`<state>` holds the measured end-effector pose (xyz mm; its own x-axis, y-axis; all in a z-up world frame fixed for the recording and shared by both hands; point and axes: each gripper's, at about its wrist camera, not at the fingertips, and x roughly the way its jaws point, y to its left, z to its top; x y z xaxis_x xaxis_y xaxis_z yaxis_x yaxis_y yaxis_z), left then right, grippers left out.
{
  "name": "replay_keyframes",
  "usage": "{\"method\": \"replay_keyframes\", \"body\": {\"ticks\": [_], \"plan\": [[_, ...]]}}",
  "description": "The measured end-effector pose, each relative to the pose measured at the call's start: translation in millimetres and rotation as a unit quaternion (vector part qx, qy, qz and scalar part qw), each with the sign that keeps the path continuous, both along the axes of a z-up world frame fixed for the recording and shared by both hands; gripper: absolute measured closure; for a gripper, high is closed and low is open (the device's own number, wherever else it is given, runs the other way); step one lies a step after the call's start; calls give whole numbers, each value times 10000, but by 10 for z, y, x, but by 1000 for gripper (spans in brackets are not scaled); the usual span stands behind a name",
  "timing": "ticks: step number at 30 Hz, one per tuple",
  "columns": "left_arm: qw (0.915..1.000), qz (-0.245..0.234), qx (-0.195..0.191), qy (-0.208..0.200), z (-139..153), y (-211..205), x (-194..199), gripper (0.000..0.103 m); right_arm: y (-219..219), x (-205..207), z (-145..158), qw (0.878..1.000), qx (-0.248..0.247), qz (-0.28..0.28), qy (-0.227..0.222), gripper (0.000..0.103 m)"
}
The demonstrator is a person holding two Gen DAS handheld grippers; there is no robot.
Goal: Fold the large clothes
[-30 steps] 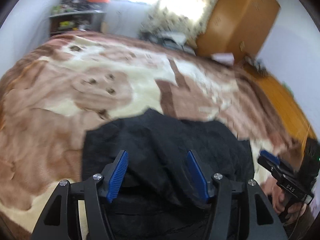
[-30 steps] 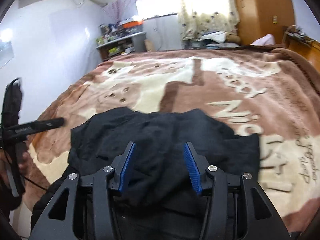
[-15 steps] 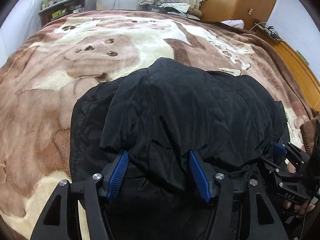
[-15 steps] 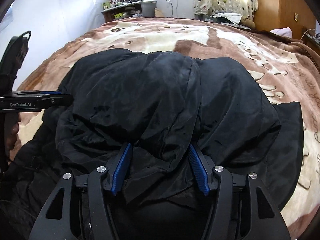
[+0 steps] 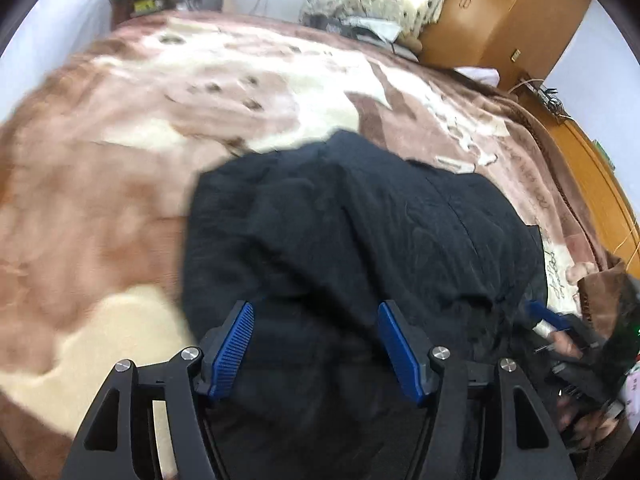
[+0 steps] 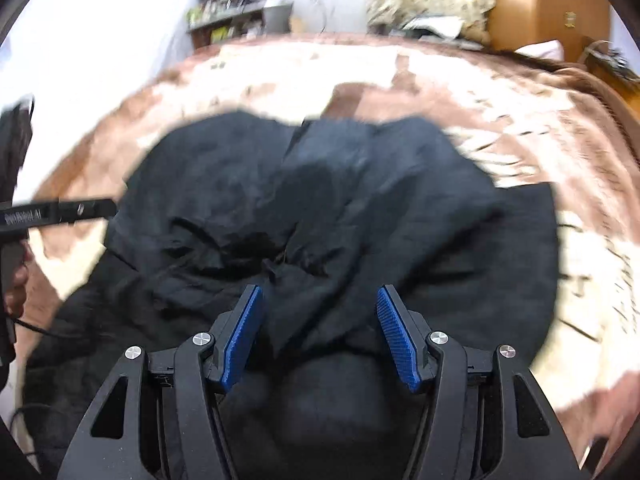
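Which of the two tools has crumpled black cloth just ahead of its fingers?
The right tool: the large black garment bunches into creases there, whereas before the left tool it lies smooth.

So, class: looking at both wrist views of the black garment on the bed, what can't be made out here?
- Black garment: its near edge is hidden behind the left claw; sleeves and collar are lost in dark folds.
- Blanket lettering: motion blur makes it unreadable in the right wrist view.
- Shelf contents: too small and blurred.
- Right claw: whether its pads touch cloth is unclear.
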<state>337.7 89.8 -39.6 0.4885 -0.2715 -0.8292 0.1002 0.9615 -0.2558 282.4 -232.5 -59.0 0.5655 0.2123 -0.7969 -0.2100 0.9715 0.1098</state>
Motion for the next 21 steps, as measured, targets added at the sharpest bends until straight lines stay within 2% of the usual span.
{"method": "replay_keyframes", "body": {"ticks": [4,8,11,13,15,17,18,21], "plan": [[9996,18,139,-227,428,345,-543,38,-287,-577,510,9988,24,-229,-427,43],[9963,-73,663,-547,860,725,-1182,36,-641,-1265,1006,9961,13,-428,-767,43],[9918,-210,1048,-706,1112,989,-1679,34,-835,-1722,1289,9938,-252,-560,-927,43],[9898,-220,1172,-775,1247,1194,-2018,33,-1016,-2129,1497,9914,-489,-623,-1045,43],[9883,-190,1314,-756,1325,1350,-2273,32,-1181,-2368,1632,9881,-648,-777,-1162,43],[9872,-139,1369,-801,1374,1494,-2521,32,-1348,-2671,1766,9856,-598,-932,-1282,41],[9878,-52,1331,-811,1392,1585,-2651,32,-1451,-2835,1832,9836,-581,-1083,-1320,37],[9888,147,1274,-768,1425,1865,-2961,32,-1600,-3189,1885,9795,-576,-1279,-1449,35]]}}
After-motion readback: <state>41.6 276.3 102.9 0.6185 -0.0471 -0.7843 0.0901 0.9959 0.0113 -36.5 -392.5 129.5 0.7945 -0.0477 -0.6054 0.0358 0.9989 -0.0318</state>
